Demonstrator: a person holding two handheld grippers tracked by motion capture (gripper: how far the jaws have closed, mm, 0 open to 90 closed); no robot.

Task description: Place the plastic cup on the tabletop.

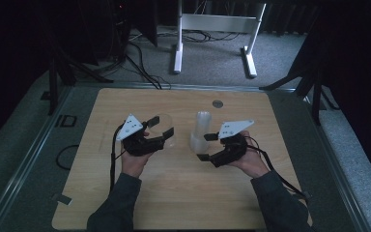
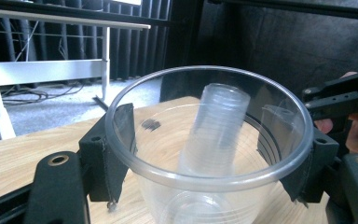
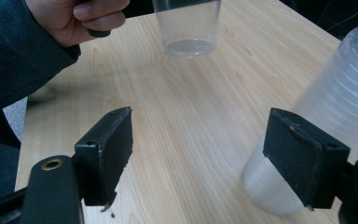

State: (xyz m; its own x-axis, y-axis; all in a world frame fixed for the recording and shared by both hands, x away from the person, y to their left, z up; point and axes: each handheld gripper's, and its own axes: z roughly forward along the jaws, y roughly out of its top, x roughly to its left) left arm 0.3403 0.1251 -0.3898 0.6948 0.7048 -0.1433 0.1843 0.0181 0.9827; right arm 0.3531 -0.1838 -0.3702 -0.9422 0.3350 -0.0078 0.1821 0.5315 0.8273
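While the left gripper (image 1: 161, 126) grips one clear cup (image 2: 205, 154) just above the table (image 1: 183, 203), left of the stack (image 1: 200, 131), one's already off. Right gripper (image 1: 206, 146) sits spread open, one jaw beside the stack's base. Plenty more cups to separate, I'd guess.
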